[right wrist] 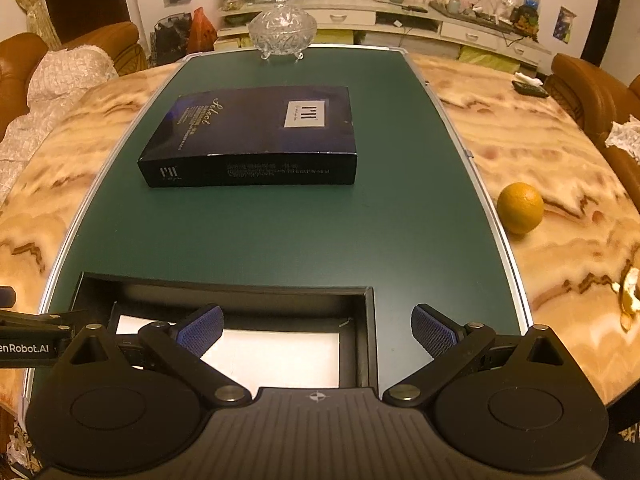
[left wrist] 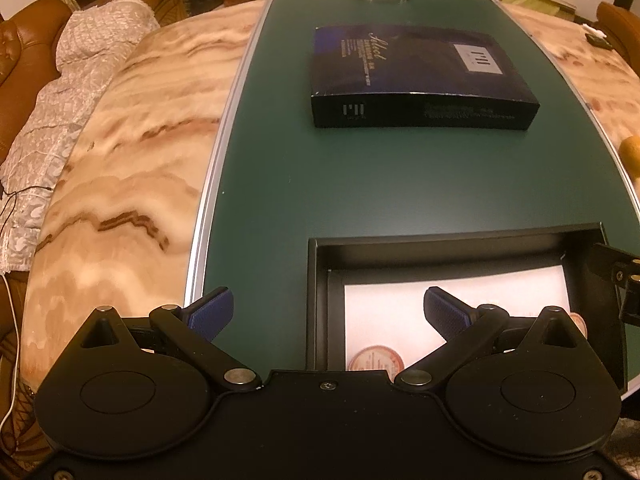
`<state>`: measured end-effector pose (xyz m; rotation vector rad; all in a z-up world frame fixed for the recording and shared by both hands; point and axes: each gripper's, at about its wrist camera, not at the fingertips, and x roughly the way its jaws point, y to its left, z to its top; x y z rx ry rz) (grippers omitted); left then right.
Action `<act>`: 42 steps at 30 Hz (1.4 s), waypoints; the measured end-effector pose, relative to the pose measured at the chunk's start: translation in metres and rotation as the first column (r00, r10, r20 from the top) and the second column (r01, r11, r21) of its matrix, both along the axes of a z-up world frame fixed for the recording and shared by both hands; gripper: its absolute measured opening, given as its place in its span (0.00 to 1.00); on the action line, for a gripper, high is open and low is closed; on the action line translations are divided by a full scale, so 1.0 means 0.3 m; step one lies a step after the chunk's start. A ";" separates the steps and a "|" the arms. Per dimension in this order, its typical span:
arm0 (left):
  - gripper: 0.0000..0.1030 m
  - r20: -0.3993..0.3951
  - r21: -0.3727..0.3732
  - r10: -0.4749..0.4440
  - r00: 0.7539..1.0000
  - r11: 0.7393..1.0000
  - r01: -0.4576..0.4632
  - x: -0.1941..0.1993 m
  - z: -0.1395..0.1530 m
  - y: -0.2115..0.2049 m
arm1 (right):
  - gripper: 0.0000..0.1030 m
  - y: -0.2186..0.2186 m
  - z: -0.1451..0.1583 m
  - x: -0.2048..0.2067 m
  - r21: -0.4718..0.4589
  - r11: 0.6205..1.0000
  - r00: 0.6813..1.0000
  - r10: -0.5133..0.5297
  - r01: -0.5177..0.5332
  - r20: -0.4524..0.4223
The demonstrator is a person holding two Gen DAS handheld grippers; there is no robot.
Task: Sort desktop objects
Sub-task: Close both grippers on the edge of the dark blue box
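Observation:
An open black box (left wrist: 320, 304) lies at the near end of the green mat (left wrist: 360, 184); it also shows in the right wrist view (right wrist: 366, 332). It holds white paper (left wrist: 400, 316) and round pink items (left wrist: 376, 358). Its dark blue lid (left wrist: 416, 76) lies closed side up farther along the mat, also in the right wrist view (right wrist: 256, 136). My left gripper (left wrist: 328, 312) is open and empty over the box's left wall. My right gripper (right wrist: 318, 332) is open and empty over the box's right wall.
A glass bowl (right wrist: 283, 30) stands at the mat's far end. An orange (right wrist: 520, 208) and orange peel (right wrist: 630, 292) lie on the marble table (right wrist: 560, 168) to the right. A remote (right wrist: 530, 89) lies at the far right. Brown sofas surround the table.

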<state>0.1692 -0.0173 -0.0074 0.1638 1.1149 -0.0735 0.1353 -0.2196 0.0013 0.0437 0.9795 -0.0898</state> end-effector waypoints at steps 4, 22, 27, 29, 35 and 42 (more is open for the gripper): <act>1.00 -0.002 0.009 -0.002 1.000 1.000 0.002 0.032 -0.009 -0.006 | 1.00 -0.019 -0.005 0.035 0.011 1.000 1.000 0.002 -0.002 0.001; 1.00 -0.009 0.002 -0.009 1.000 1.000 0.009 0.266 -0.030 -0.030 | 1.00 -0.011 -0.003 0.234 -0.091 0.990 0.993 0.115 -0.112 0.031; 1.00 -0.013 -0.003 0.005 1.000 1.000 -0.005 0.373 -0.059 -0.017 | 1.00 -0.073 -0.015 0.323 0.018 0.993 0.993 0.113 -0.114 0.032; 1.00 -0.008 0.005 0.007 1.000 1.000 -0.007 0.420 -0.071 -0.014 | 1.00 -0.102 -0.023 0.367 0.046 0.993 0.994 0.105 -0.107 0.035; 1.00 -0.018 -0.035 0.005 1.000 0.999 -0.006 0.567 -0.115 -0.002 | 1.00 -0.209 -0.052 0.495 0.154 0.983 0.994 0.095 -0.102 0.054; 1.00 -0.005 -0.083 0.012 1.000 0.997 -0.013 0.701 -0.151 0.011 | 1.00 -0.286 -0.130 0.636 0.234 0.969 0.997 0.072 -0.075 0.022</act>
